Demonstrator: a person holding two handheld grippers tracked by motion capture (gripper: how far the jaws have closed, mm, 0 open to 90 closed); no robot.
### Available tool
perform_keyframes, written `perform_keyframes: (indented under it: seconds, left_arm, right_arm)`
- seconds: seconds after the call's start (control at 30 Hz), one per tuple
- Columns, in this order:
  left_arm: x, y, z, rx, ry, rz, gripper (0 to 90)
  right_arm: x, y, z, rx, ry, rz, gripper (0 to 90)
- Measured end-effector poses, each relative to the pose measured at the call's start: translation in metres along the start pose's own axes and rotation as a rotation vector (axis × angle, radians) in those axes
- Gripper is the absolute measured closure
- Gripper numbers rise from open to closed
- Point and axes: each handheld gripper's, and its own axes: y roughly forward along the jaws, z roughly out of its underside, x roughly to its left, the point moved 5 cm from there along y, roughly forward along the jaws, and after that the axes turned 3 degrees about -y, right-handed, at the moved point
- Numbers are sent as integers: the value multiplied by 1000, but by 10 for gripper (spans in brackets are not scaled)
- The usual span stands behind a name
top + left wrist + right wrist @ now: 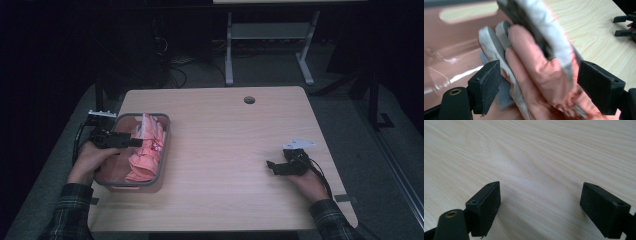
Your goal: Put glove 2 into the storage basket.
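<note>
A pink bin with a grey rim [166, 145] stands on the left part of the wooden table [230, 145]. Salmon-pink gloves with white and grey cuffs [147, 152] lie piled in it. My left gripper [136, 142] reaches level into the bin from its left side. In the left gripper view its jaws stand wide, open, around one crumpled glove [534, 65]. The left pad is close against the cloth, and a gap shows at the right pad. My right gripper [270, 166] rests low on the right part of the table, open [540, 207], with bare wood [536, 157] between its pads.
A round cable hole [249, 100] sits near the table's far edge. Beyond the table stand another desk's white legs [229, 55] and floor cables [175, 70]. The bin's pink inner wall [454, 37] rises close to my left gripper. The right gripper [624, 25] shows far off across the wood.
</note>
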Motion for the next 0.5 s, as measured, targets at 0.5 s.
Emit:
perform_keyframes:
  seconds: [0.5]
  left_arm:
    - [-51,-17,-30,-100,144,11,179]
  right_arm:
    - [0,0,0,-1,-2,1,162]
